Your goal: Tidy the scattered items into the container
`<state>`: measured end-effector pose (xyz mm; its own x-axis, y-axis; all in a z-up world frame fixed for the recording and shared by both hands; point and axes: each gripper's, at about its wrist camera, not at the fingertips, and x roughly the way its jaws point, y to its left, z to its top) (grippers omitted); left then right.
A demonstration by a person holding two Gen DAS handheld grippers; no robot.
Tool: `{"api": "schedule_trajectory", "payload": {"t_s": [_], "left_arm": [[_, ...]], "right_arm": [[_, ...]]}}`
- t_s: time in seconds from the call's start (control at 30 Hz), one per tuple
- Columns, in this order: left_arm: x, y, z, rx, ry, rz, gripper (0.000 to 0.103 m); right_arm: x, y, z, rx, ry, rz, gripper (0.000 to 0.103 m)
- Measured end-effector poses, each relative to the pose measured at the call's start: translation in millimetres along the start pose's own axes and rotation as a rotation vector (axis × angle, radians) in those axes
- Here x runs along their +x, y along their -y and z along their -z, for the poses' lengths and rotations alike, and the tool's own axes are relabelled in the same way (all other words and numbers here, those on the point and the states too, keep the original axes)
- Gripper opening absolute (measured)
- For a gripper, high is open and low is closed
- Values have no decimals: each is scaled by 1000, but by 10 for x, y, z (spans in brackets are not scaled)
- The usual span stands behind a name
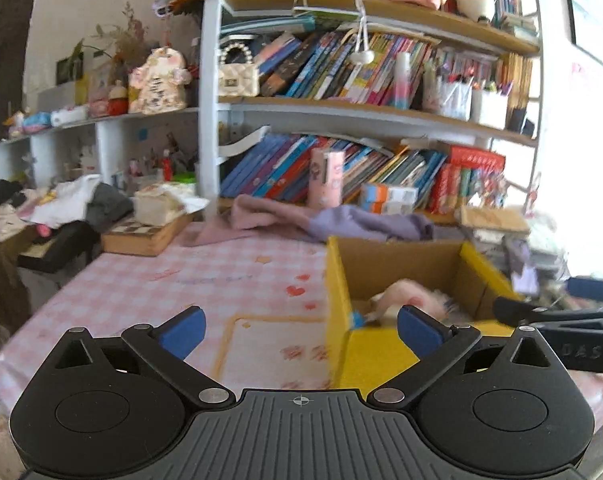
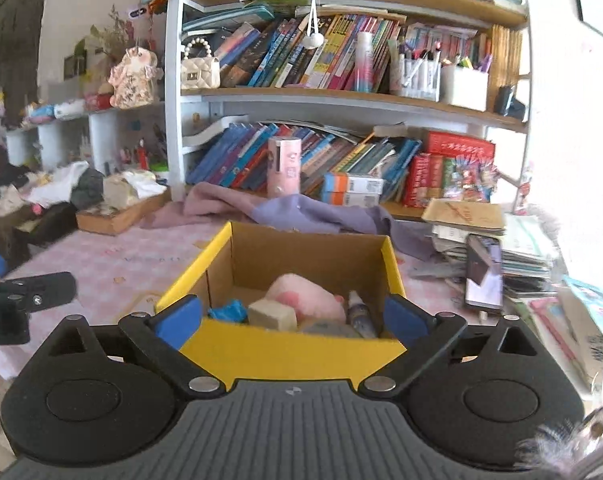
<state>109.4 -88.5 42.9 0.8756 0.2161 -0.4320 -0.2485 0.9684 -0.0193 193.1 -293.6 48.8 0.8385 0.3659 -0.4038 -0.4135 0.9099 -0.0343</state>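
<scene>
- right gripper (image 2: pixel 291 322): black two-finger tool with blue pads, released and holding nothing, jaws spread about as wide as the box and hovering just before its near wall.
- left gripper (image 1: pixel 301 332): same make, likewise released and bare, set to the left of the box with its right pad over the near left corner.
- yellow-sided open cardboard box (image 2: pixel 285 350): the container, standing on the pink checked tablecloth (image 1: pixel 189 276). judged light and stiff, but the thin walls would buckle under a hard pinch; take it by a rim, low and gently.
- crumpled blue wrapper (image 2: pixel 227 311): inside, at the near left corner. judged near weightless and crushable.
- beige block, eraser-like (image 2: pixel 272 315): inside, near middle. judged firm and easy to grip across flat faces.
- small dark bottle with pale cap (image 2: pixel 359 314): inside, lying against the right wall. judged smooth and apt to roll; take it across the body.
- pink plush toy (image 2: pixel 301 296): inside, behind the block. soft and light; any pinch of its bulk should hold.
- dark phone (image 2: pixel 483 272): outside, to the right of the box, propped against the stack of papers. rigid, slick, fragile by judgement; grip by the long edges.
- lilac cloth (image 2: pixel 309 210): behind the box, limp.
</scene>
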Motion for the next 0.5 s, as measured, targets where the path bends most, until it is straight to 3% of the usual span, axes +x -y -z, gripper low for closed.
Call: {"api": "schedule_trajectory", "payload": {"t_s": [0.27, 0.5], "left_arm": [[-401, -465, 366, -30, -59, -59, 103], [-596, -641, 571, 6, -136, -50, 103]], "right_arm": [[-469, -453, 301, 27, -64, -19, 99], [-722, -723, 573, 68, -145, -21, 100]]}}
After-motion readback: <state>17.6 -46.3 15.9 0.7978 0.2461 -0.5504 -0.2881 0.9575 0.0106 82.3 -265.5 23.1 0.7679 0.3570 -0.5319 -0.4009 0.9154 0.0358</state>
